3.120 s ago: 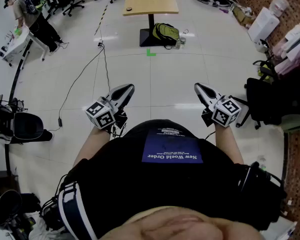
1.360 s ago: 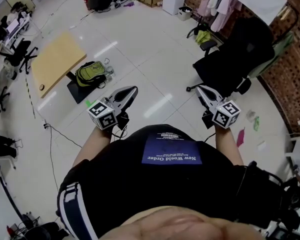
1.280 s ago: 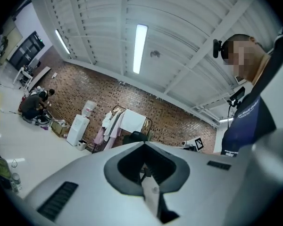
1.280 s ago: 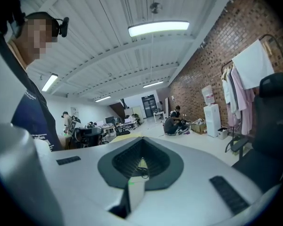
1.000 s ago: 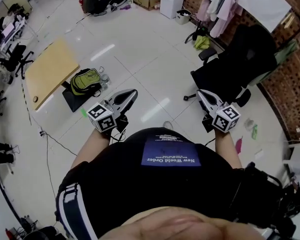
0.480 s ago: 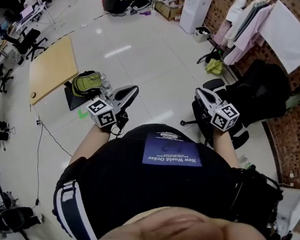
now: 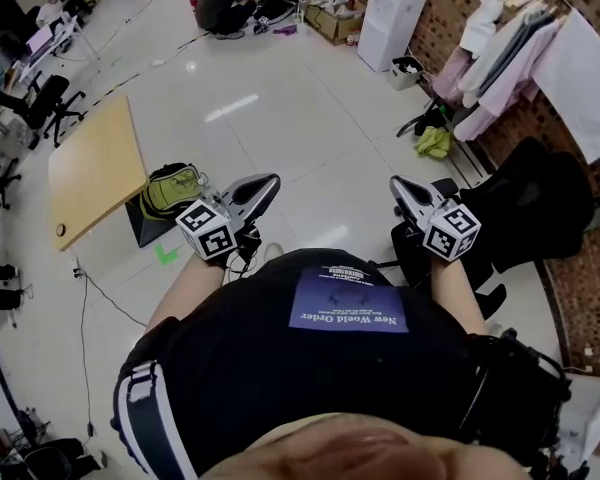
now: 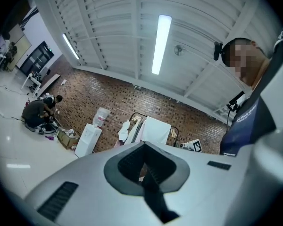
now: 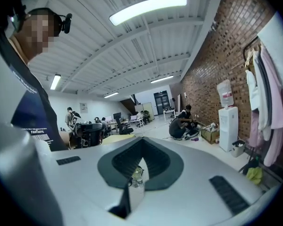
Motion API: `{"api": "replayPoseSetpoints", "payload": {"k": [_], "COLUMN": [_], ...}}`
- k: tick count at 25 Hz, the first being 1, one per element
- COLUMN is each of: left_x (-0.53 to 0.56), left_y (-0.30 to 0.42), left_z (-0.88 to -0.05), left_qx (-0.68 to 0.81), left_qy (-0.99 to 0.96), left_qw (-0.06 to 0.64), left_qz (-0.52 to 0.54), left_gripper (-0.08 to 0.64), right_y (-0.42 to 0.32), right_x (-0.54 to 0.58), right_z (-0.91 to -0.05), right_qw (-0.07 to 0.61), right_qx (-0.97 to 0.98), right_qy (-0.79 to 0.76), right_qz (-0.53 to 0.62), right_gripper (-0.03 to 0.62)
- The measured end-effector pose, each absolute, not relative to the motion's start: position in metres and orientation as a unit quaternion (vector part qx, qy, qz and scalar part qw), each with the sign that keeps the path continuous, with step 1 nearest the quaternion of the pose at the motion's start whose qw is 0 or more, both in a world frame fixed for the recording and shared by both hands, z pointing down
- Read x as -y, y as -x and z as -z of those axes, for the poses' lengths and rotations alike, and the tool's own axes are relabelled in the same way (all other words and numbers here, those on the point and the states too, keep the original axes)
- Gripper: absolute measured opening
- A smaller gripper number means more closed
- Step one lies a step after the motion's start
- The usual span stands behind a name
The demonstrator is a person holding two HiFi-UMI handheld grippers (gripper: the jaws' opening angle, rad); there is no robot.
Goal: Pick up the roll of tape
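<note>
Both closed, left gripper (image 7: pixel 270 181) and right gripper (image 7: pixel 396 183) hover well apart from the likely tape roll (image 7: pixel 60 230).

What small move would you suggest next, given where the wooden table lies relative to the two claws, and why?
Probably turn left toward the wooden table: the left claw and right claw are both shut and empty, pointing over the floor, while a small ring on the table's near end, possibly the tape, lies well off to the left.
</note>
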State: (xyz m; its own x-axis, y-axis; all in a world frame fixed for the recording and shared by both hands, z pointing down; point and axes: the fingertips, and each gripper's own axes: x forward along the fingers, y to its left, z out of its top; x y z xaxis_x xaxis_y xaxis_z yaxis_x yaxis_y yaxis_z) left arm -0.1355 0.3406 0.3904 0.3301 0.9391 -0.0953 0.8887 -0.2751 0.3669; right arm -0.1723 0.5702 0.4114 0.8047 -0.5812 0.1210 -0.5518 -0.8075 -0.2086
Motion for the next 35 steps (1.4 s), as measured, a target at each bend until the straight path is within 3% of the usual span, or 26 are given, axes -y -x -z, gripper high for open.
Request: {"api": "replayPoseSetpoints", "payload": {"k": [13, 24, 35], "left_x": [-0.296, -0.292, -0.28], "left_y": [-0.098, -0.221, -0.314], "left_z": [-0.373, -0.402, -0.391], "left_qx": [-0.609, -0.507, -0.316], "left_qy": [-0.773, -0.841, -0.931], "left_qw": [0.158, 0.172, 0.179], "left_qz": [-0.077, -0.078, -0.047], "left_gripper": [0.006, 0.006, 0.006], "right_y": [-0.038, -0.216, -0.425], "right_x": [-0.515, -0.531, -0.499], "right_z": [-0.399, -0.43, -0.427], "right_qw": [0.105, 0.11, 0.065], "right_qx": [-0.266, -0.367, -0.551], "right_qy": [0.954, 0.917, 0.823], "right_qz": [0.087, 0.112, 0.123], "right_gripper": [-0.014, -0.014, -0.014]}}
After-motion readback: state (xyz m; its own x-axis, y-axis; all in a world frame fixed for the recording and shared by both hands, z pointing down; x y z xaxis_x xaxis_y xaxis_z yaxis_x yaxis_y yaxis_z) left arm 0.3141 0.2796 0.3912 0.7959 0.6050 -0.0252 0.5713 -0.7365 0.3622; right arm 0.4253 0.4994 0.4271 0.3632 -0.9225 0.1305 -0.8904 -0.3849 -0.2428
